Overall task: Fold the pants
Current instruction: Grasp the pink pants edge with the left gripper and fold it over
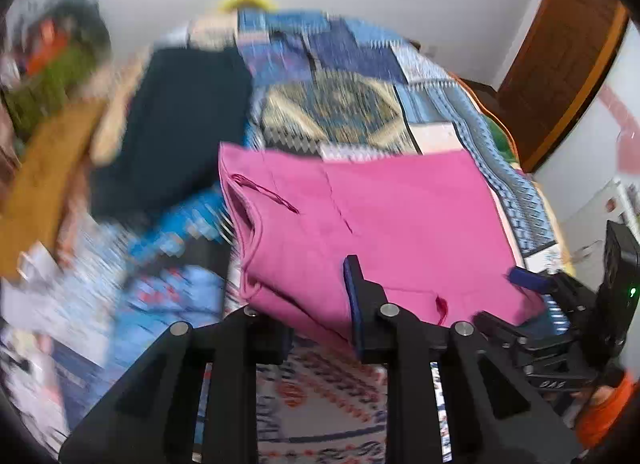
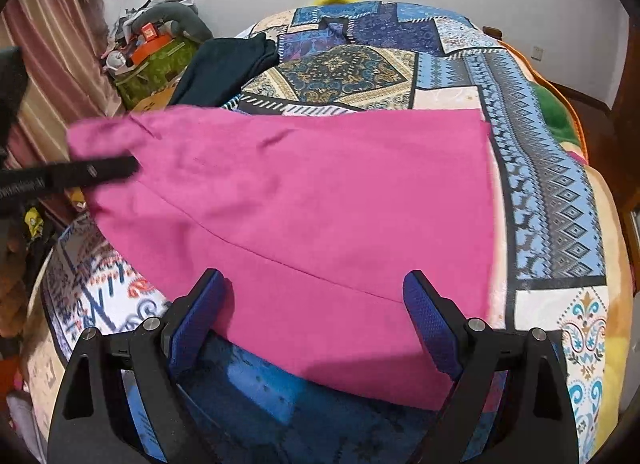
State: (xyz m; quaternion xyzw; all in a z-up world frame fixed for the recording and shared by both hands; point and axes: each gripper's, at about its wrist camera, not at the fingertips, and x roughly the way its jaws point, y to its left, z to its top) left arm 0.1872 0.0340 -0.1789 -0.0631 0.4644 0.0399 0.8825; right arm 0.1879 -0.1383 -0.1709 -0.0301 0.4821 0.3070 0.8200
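Right gripper sits wide open, empty, low-center over pink pants; left gripper clamps their hem.

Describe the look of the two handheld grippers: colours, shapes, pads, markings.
Both are matte black plastic frames with angular triangular cut-outs and round silver pivot bolts. The right gripper has two fingers faced with textured blue pads. The left gripper carries similar blue pads. The right gripper's body shows a small green light in the left view. No cables or sleeves visible.

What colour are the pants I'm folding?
Solid pink-magenta pants, with no pattern; clearest in the right wrist view.
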